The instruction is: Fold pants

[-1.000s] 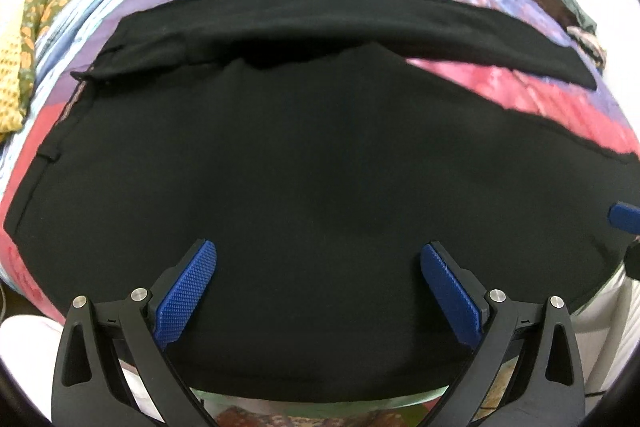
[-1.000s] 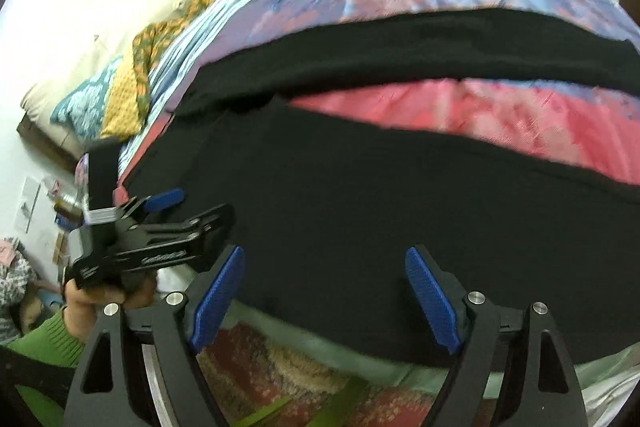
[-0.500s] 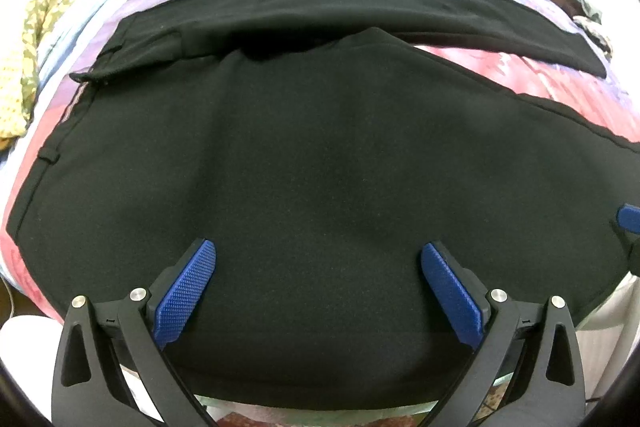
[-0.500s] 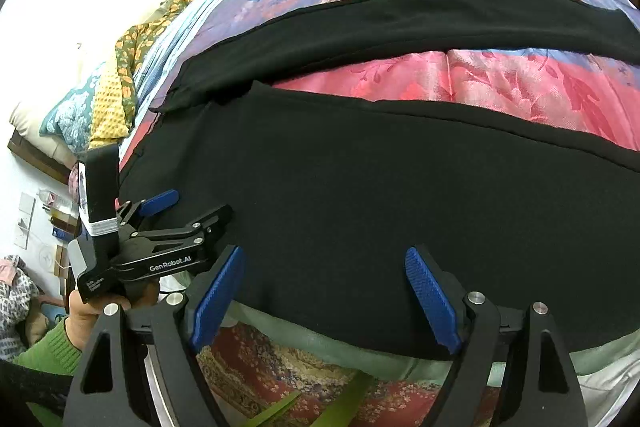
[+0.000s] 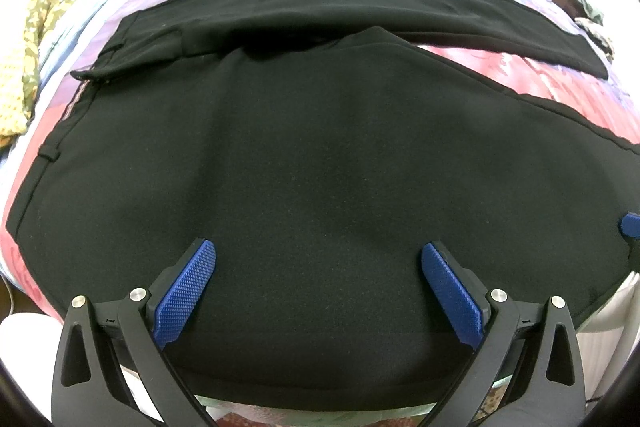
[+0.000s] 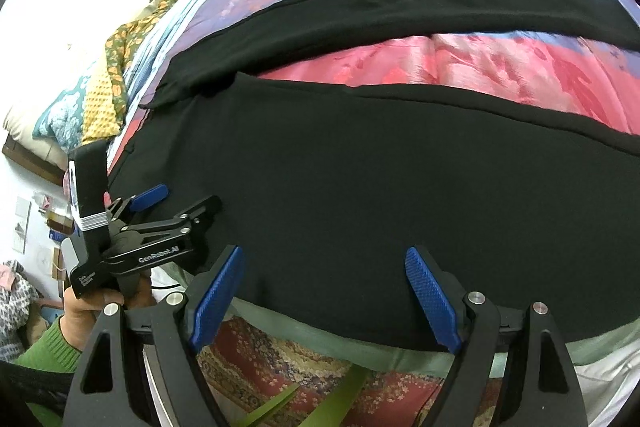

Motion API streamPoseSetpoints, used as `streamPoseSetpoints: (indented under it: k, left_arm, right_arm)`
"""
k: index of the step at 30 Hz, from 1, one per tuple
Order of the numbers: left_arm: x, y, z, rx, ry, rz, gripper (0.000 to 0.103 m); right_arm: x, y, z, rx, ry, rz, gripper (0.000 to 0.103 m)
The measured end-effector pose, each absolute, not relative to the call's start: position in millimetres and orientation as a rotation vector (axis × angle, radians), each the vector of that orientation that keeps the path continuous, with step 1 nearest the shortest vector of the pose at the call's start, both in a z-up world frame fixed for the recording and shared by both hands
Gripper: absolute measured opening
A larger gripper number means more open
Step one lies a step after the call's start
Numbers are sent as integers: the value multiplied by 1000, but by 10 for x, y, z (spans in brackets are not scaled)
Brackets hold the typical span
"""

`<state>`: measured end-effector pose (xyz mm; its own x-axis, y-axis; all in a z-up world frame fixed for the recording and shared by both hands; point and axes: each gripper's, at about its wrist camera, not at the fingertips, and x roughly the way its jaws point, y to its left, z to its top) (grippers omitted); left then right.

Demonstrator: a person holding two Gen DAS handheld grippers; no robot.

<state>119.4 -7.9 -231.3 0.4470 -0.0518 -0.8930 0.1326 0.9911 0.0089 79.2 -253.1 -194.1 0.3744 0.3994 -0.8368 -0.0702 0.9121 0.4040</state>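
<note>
Black pants [image 5: 320, 155] lie spread flat on a bed, legs apart in a V; they also show in the right wrist view [image 6: 380, 179]. The waistband is at the left, the near leg runs along the bed's front edge, the far leg [image 5: 380, 11] lies behind. My left gripper [image 5: 318, 263] is open, hovering over the near hip area, holding nothing. My right gripper [image 6: 324, 267] is open over the near leg's front edge, empty. The left gripper also shows in the right wrist view [image 6: 160, 223], to the left.
A patterned pink, purple and orange bedcover [image 6: 480, 63] shows between the legs. A yellow-green floral cloth [image 5: 24, 75] and pillows [image 6: 52, 115] lie at the bed's left end. A patterned rug [image 6: 280, 367] lies on the floor below the front edge.
Both grippers stayed open and moved slightly lower and closer over the pants. The pants have not moved.
</note>
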Motion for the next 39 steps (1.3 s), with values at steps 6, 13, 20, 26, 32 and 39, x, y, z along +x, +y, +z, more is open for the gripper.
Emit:
streamPoseSetpoints:
  k: [6, 13, 20, 26, 32, 39]
  left_arm:
    - [1195, -79, -2315, 81, 1101, -115, 103]
    - [1201, -75, -2317, 79, 1101, -111, 103]
    - [1203, -69, -2318, 78, 1102, -110, 103]
    - [1202, -67, -2319, 77, 1102, -110, 103]
    - [1200, -65, -2327, 84, 1093, -128, 103]
    - [1215, -8, -2141, 86, 1094, -144, 102]
  right_arm:
    - [688, -2956, -1924, 377, 1154, 204, 82]
    - [469, -3667, -1954, 506, 1145, 12, 82]
    - [362, -4187, -1998, 638, 1154, -112, 82]
    - [311, -4615, -2016, 677, 1157, -215, 82]
    - [172, -5069, -2090, 751, 1135, -333, 82]
    - [39, -5251, -1751, 747, 1045, -474, 82]
